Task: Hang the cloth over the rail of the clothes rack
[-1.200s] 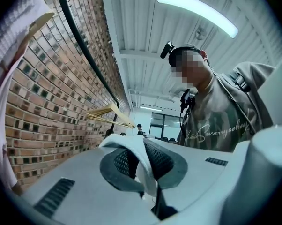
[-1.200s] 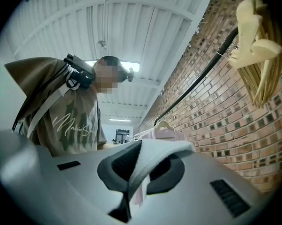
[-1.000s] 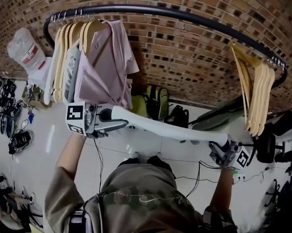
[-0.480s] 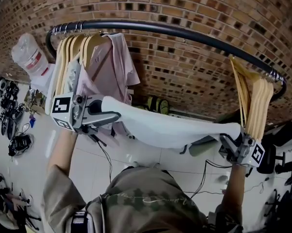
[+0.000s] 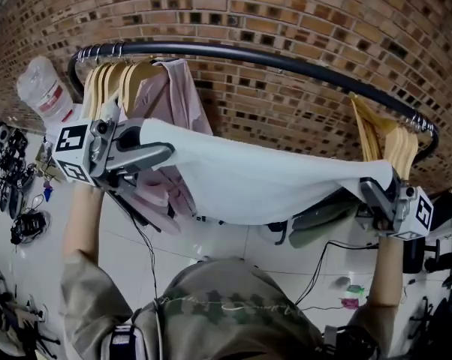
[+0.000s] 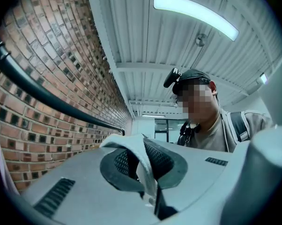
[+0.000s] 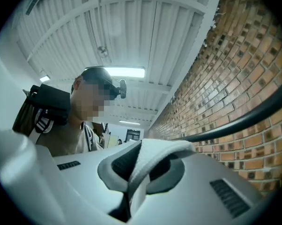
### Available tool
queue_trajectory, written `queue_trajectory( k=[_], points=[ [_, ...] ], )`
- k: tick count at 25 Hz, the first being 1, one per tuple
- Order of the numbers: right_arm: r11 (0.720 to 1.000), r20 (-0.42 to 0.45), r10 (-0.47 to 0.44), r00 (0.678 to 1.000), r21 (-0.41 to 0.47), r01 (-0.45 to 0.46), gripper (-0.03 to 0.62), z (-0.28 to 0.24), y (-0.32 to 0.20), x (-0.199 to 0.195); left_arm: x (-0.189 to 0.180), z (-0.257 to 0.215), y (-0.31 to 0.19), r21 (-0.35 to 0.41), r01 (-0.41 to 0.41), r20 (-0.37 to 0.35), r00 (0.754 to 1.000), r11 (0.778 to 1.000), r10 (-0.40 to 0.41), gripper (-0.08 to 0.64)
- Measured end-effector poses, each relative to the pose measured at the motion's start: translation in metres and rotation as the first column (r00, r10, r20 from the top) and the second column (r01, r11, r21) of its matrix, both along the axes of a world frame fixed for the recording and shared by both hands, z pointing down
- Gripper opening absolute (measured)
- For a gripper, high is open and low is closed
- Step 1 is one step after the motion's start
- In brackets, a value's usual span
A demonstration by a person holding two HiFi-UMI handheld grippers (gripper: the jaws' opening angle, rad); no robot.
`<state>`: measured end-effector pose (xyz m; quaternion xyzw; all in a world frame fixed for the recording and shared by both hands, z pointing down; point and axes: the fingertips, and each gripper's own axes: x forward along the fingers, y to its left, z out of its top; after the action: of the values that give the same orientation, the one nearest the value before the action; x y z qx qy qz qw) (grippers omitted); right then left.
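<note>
Right, the white cloth (image 5: 263, 182) is stretched wide between my two grippers. It sits just below the black rail (image 5: 286, 58) of the rack and is not yet over it. My left gripper (image 5: 164, 153) is clamped on the cloth's left edge and my right gripper (image 5: 370, 189) pinches its right edge; each gripper view shows fabric squeezed between closed jaws. A pink garment (image 5: 173, 100) hangs on wooden hangers (image 5: 109, 81) at the rail's left end, bare hangers (image 5: 384, 137) bunch at its right end, and a brick wall (image 5: 286, 13) stands behind.
</note>
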<state>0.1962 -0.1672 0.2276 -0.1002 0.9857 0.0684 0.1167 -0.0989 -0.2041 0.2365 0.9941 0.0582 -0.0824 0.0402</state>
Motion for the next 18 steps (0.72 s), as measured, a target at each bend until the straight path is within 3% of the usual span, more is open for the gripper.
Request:
queue_trajectory(
  k=[10,18],
  points=[
    [0.994,-0.006,0.035,0.999,0.106,-0.034,0.020,-0.081,-0.033,0.003,0.006,-0.079,-0.036,0.084,0.083,-0.031,0.996,0.993,-0.080,0.018],
    [0.987,0.005,0.073,0.997,0.146,-0.072,0.020,-0.113,-0.066,0.010,0.017,-0.113,-0.068,0.095,0.120,-0.058,0.992,0.988,-0.115,0.018]
  ],
)
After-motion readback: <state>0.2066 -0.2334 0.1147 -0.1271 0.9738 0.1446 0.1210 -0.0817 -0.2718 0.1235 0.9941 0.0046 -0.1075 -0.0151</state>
